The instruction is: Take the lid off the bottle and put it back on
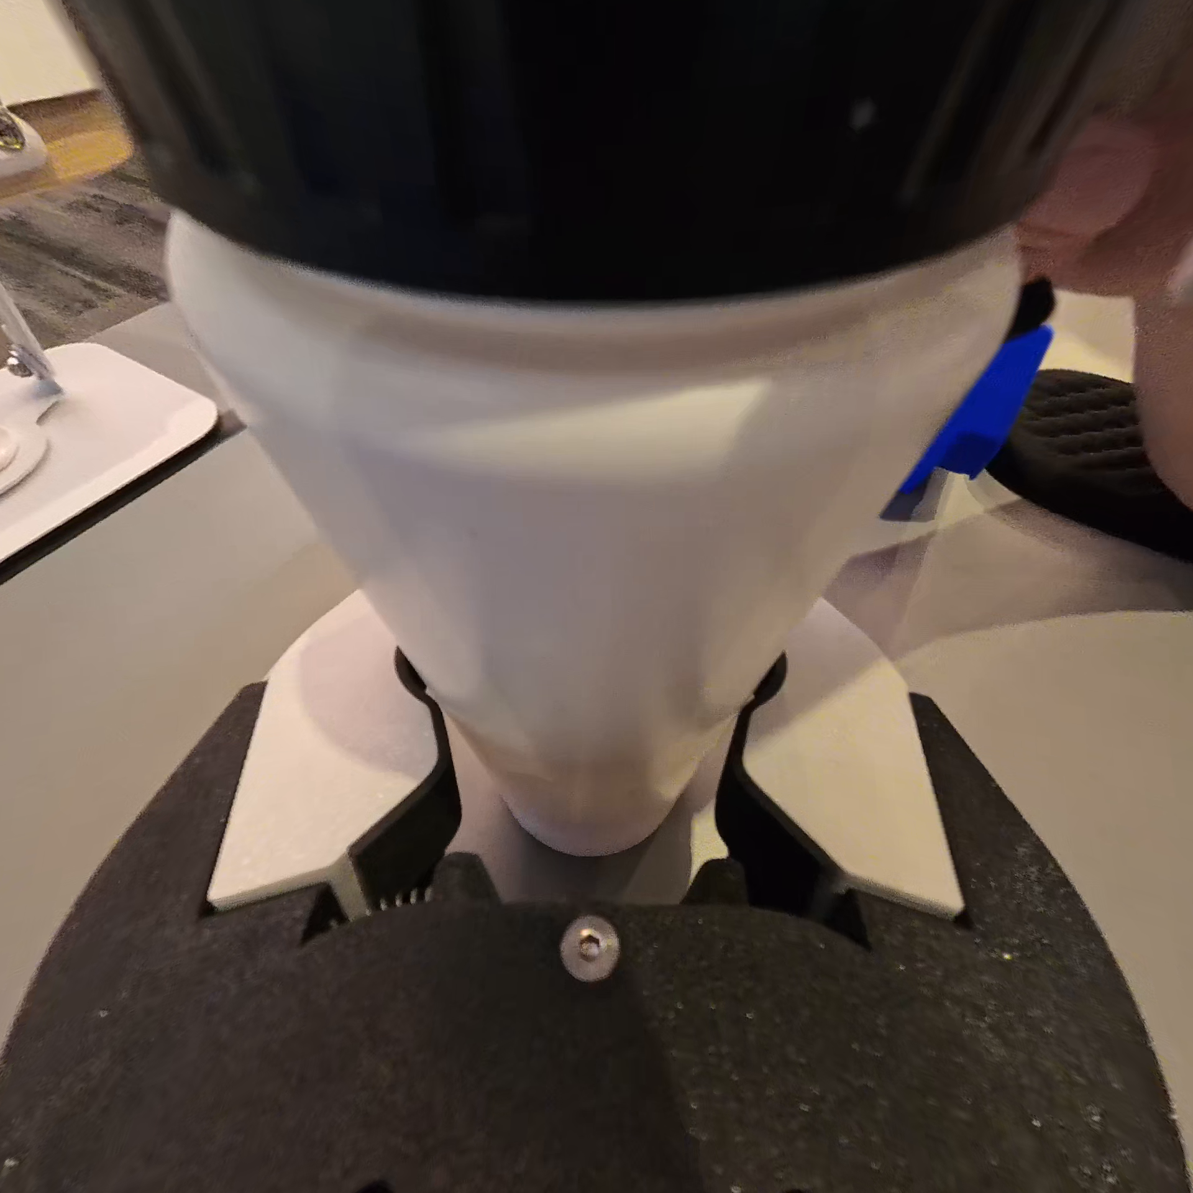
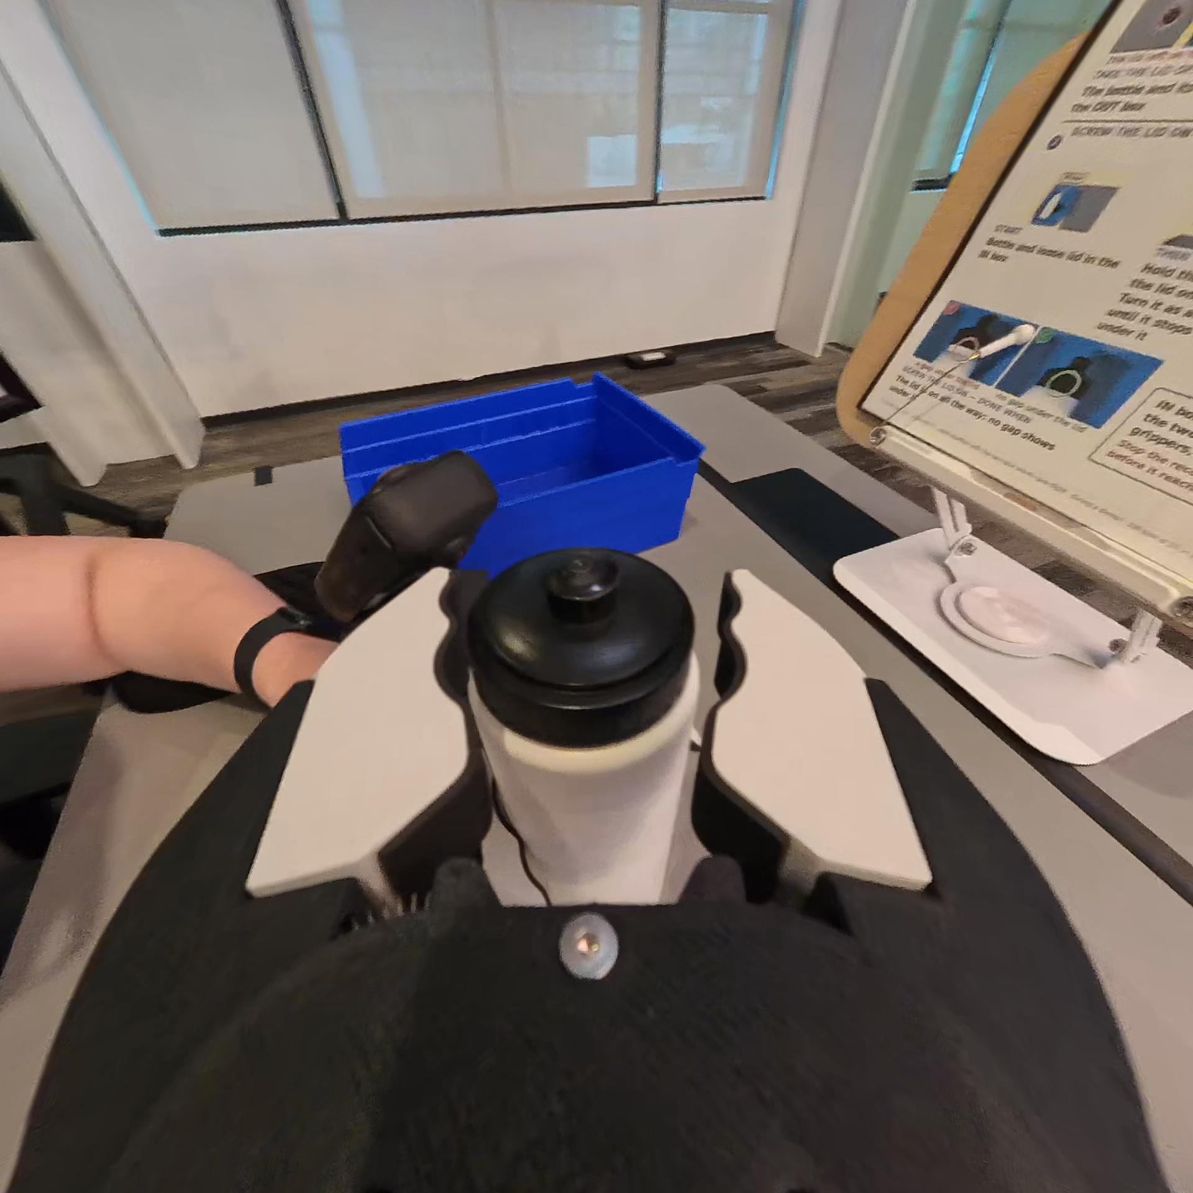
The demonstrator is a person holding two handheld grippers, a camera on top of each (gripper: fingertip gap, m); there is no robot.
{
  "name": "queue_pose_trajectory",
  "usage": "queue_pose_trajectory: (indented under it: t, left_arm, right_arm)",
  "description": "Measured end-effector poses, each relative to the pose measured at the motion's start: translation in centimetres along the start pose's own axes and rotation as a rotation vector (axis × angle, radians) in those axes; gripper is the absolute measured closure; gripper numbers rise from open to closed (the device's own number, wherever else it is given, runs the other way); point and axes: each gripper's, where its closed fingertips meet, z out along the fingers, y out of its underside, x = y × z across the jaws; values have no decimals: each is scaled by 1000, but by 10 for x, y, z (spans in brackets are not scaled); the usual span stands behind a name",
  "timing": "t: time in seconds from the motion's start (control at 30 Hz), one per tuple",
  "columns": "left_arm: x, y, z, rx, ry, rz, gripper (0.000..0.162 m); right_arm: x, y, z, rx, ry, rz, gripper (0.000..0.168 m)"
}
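A white bottle (image 1: 581, 516) with a black screw lid (image 1: 549, 161) fills the left wrist view. My left gripper (image 1: 591, 665) is shut on the bottle's lower body, its black fingers (image 1: 429, 742) pressed against both sides. In the right wrist view the same bottle (image 2: 581, 794) stands upright, and the lid (image 2: 581, 652) with its spout is on it. My right gripper (image 2: 591, 581) straddles the lid. Its grey pads (image 2: 381, 716) stand on either side with a narrow gap, so it is open and holds nothing.
A blue bin (image 2: 536, 471) sits on the grey table (image 2: 774, 426) behind the bottle, and its corner (image 1: 975, 413) shows in the left wrist view. A white stand (image 2: 1007, 652) holding an instruction board (image 2: 1065, 271) is at the right. A person's forearm (image 2: 129, 620) lies at the left.
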Motion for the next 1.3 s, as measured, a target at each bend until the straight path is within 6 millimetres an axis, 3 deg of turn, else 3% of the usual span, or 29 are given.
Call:
queue_pose_trajectory:
  t: [0.13, 0.3, 0.53, 0.63, 0.8, 0.93, 1.1, 1.3]
  left_arm:
    - [2, 0, 0, 6, 28, 9, 62]
    - [6, 0, 0, 6, 73, 25, 62]
    - [33, 1, -2, -8, 238, 106, 63]
    - [28, 0, 0, -9, 199, 70, 63]
    - [3, 2, -3, -43, 37, -42, 63]
    - [-5, 4, -5, -66, -24, -60, 63]
    - [-3, 2, -5, -63, 16, -70, 62]
    - [23, 1, -6, -58, 287, -201, 62]
  right_arm:
    - [-5, 14, -5, -91, -134, -54, 88]
    - [-9, 17, -4, -84, -155, -153, 97]
    - [-24, 20, -20, -73, -349, -161, 97]
    - [-17, 19, -16, -97, -288, -137, 97]
    - [-2, 15, 3, -118, -14, -27, 97]
    - [0, 14, 8, -99, 142, -29, 97]
    - [6, 14, 4, -87, 94, 65, 97]
    - [17, 17, -4, -78, -65, 258, 97]
